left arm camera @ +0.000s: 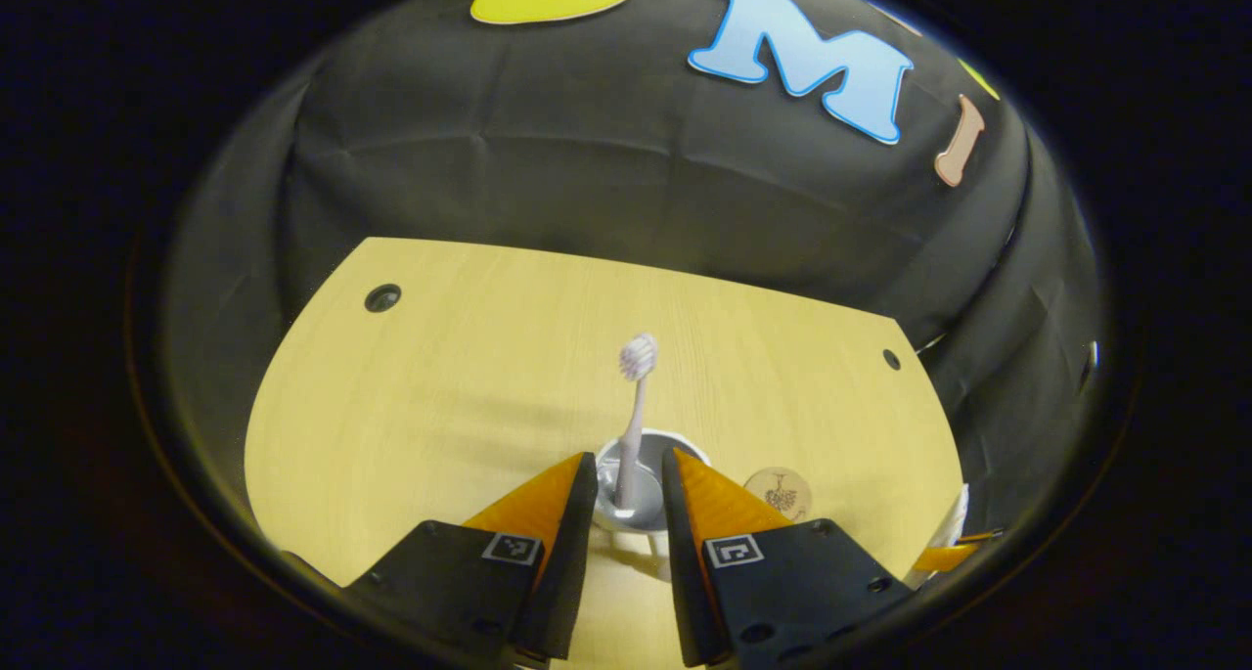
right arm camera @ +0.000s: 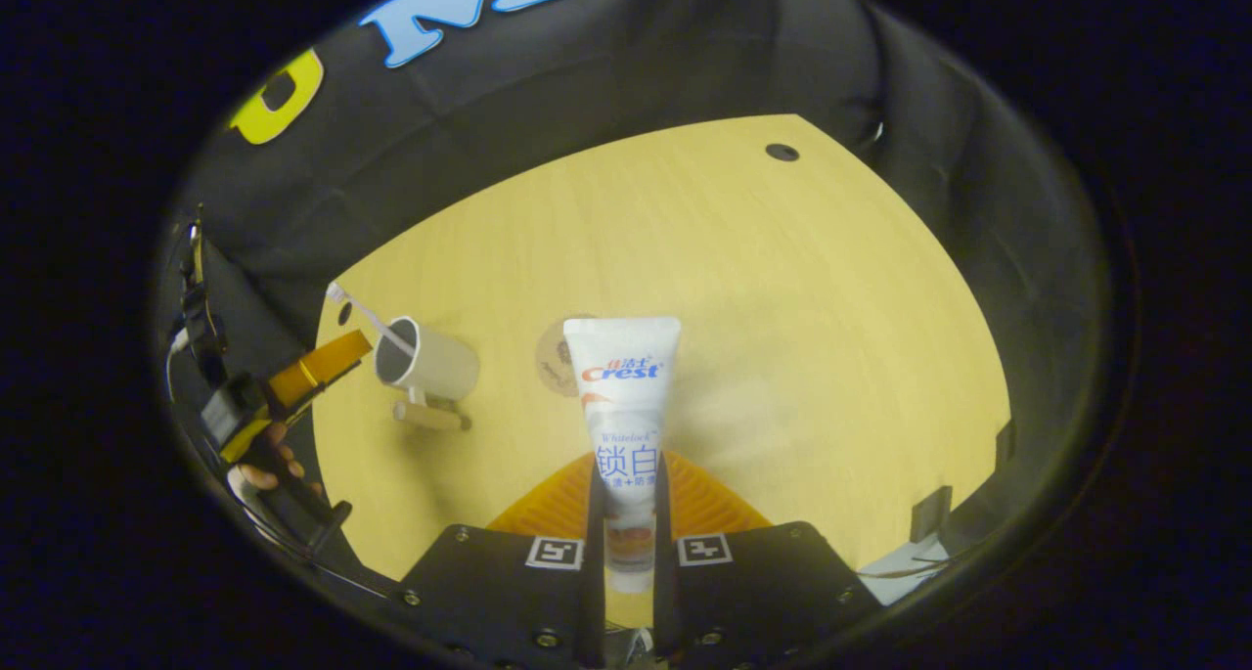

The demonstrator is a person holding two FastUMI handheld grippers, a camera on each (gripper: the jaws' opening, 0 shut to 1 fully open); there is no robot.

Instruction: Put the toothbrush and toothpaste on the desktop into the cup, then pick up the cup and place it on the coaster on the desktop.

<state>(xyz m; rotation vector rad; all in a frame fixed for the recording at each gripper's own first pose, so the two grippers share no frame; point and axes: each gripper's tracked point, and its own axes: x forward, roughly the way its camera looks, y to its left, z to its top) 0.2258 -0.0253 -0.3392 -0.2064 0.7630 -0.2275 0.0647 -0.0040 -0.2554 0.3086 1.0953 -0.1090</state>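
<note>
A white cup (left arm camera: 611, 479) with a wooden handle stands on the yellow desktop (left arm camera: 469, 386), and a pale toothbrush (left arm camera: 634, 416) leans inside it, head up. My left gripper (left arm camera: 629, 469) is open, its fingertips on either side of the cup's near rim. In the right gripper view the cup (right arm camera: 435, 362) and toothbrush (right arm camera: 367, 313) sit at the left, with the left gripper (right arm camera: 323, 362) and the hand holding it beside them. My right gripper (right arm camera: 626, 479) is shut on a white toothpaste tube (right arm camera: 624, 386) held above the desktop. A round wooden coaster (left arm camera: 779, 494) lies right of the cup; the tube half hides the coaster (right arm camera: 550, 357).
The desktop has small dark holes near its far corners (left arm camera: 382, 297) (left arm camera: 891, 359) (right arm camera: 782, 152). Black cloth walls close in the desk on all sides. Bare wood stretches beyond the cup (left arm camera: 548, 337) and to the right of the tube (right arm camera: 831, 357).
</note>
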